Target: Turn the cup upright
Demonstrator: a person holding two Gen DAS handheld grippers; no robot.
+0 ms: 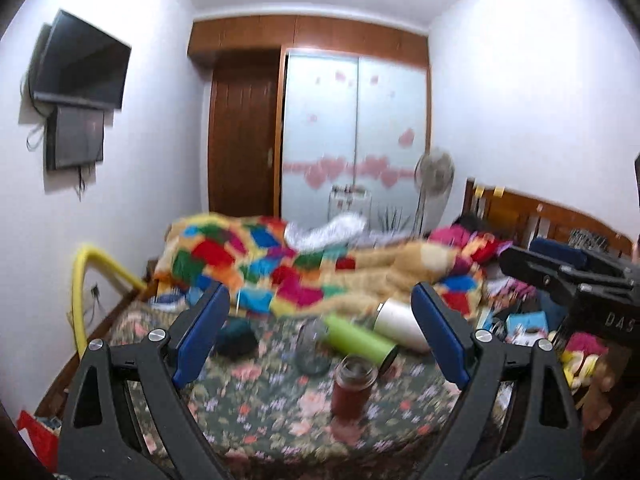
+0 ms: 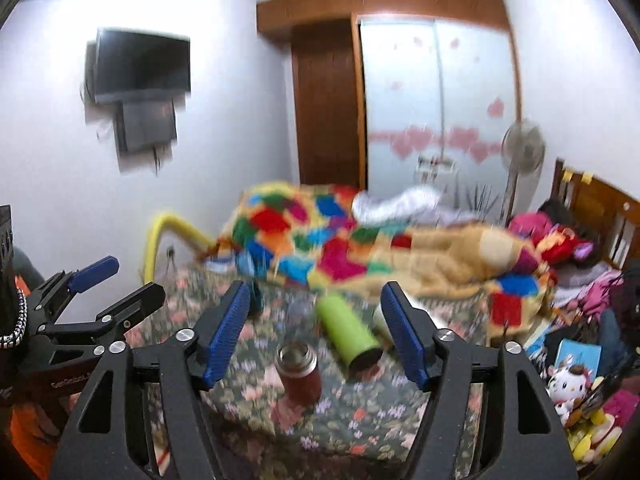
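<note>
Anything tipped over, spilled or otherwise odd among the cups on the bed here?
Yes. The green cup and the white cup lie on their sides on the floral bedspread, while the red cup stands upright. No spill shows. Both the left gripper and right gripper are open, holding nothing.

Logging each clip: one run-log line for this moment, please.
left gripper open, empty | right gripper open, empty | red metal cup upright | green cylindrical bottle lying | white bottle lying

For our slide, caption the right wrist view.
Open right gripper above an upright red cup and toppled green cup.
</note>
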